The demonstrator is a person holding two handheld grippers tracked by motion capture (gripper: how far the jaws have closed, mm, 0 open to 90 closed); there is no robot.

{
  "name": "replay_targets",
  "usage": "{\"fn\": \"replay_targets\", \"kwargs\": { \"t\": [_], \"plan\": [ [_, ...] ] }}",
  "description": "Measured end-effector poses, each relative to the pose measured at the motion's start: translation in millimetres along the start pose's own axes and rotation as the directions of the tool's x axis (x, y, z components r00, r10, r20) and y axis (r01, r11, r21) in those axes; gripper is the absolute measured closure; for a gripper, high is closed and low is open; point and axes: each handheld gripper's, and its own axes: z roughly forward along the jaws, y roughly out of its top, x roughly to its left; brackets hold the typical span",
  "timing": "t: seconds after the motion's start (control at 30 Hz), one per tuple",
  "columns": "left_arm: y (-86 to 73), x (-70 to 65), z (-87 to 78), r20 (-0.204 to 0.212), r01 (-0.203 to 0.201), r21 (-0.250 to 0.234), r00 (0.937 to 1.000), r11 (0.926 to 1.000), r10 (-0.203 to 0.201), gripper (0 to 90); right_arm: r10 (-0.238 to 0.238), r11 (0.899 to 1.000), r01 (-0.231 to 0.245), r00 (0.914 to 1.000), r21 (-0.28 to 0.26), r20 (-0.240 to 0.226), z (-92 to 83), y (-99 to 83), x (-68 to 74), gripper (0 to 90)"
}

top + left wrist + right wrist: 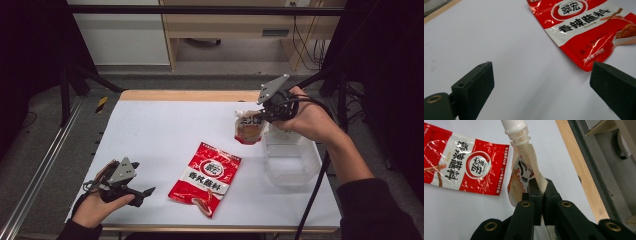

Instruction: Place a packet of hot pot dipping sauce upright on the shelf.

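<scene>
A red and white seasoning packet (205,178) lies flat on the white table (160,135) near the front middle. It appears too in the left gripper view as the packet (586,27), ahead and to the right of my left gripper (541,82), which is open with nothing between its jaws. In the high view my left gripper (142,192) rests low at the front left. My right gripper (262,116) holds a small spouted pouch (248,127) above the table at the right rear. The pouch (524,170) hangs pinched between the shut jaws, with its white cap (514,127) pointing away.
A clear plastic container (291,156) stands on the table's right side, just below my right hand. A wooden strip (190,95) edges the far side of the table. Dark frame posts stand at both rear corners.
</scene>
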Motion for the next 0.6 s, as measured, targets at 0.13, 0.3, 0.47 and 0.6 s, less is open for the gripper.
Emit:
{"fn": "replay_targets", "kwargs": {
  "t": [0.13, 0.3, 0.47, 0.6],
  "plan": [
    [-8.9, 3.1, 1.3, -0.006, 0.031, -0.012, 0.9995, 0.9994, -0.031, 5.6, 0.011, 1.0, -0.011, 0.9999, 0.007, 0.012, -2.5, -7.9, -1.6, 88.0],
    [-11.8, 3.3, 2.0, -0.005, 0.036, -0.013, 0.9993, 0.9993, -0.036, 5.6, 0.031, 0.999, -0.031, 0.9992, 0.014, 0.025, -7.1, -17.3, -4.3, 88.0],
    [-13.0, 2.2, 4.1, 0.002, 0.037, -0.009, 0.9993, 0.9993, -0.037, 5.6, 0.051, 0.998, -0.052, 0.9979, 0.03, 0.04, -9.0, -28.7, -8.1, 88.0],
    [-13.7, 1.2, 5.7, 0.01, 0.034, -0.002, 0.9994, 0.9994, -0.034, 5.6, 0.066, 0.997, -0.068, 0.9967, 0.041, 0.046, -9.8, -38.6, -11.8, 88.0]
  ]
}}
